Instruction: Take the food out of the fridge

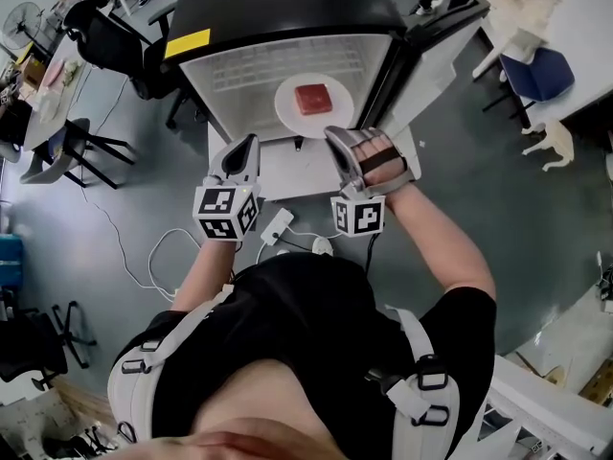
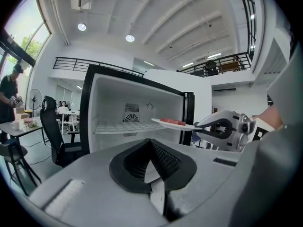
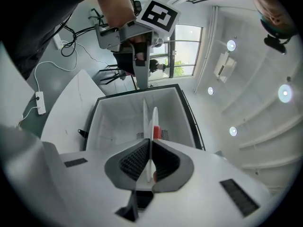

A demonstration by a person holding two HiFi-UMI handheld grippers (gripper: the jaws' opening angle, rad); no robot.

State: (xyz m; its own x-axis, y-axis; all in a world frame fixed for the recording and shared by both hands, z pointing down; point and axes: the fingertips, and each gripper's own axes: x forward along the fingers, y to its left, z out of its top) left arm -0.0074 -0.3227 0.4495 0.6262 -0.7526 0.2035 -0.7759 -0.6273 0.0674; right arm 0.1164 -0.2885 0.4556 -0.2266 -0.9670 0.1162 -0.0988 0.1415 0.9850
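A white plate (image 1: 287, 113) bearing a red slab of meat (image 1: 313, 98) hangs in front of the open fridge (image 1: 287, 27). My right gripper (image 1: 337, 138) is shut on the plate's near rim. In the right gripper view the plate (image 3: 153, 119) stands edge-on between the pads of my right gripper (image 3: 150, 161), with the meat (image 3: 156, 132) on its right face. My left gripper (image 1: 245, 148) hovers left of the plate, shut and empty. The left gripper view shows my left gripper (image 2: 151, 150), the plate (image 2: 189, 126), the meat (image 2: 173, 122) and the right gripper (image 2: 222, 129) level before the fridge's mouth.
The fridge door (image 1: 436, 51) stands open to the right. A wire shelf (image 2: 118, 126) crosses the fridge's inside. A power strip (image 1: 278, 226) with cables lies on the floor at my feet. Black chairs (image 1: 86, 147) and tables stand to the left, a person (image 2: 9, 93) beside them.
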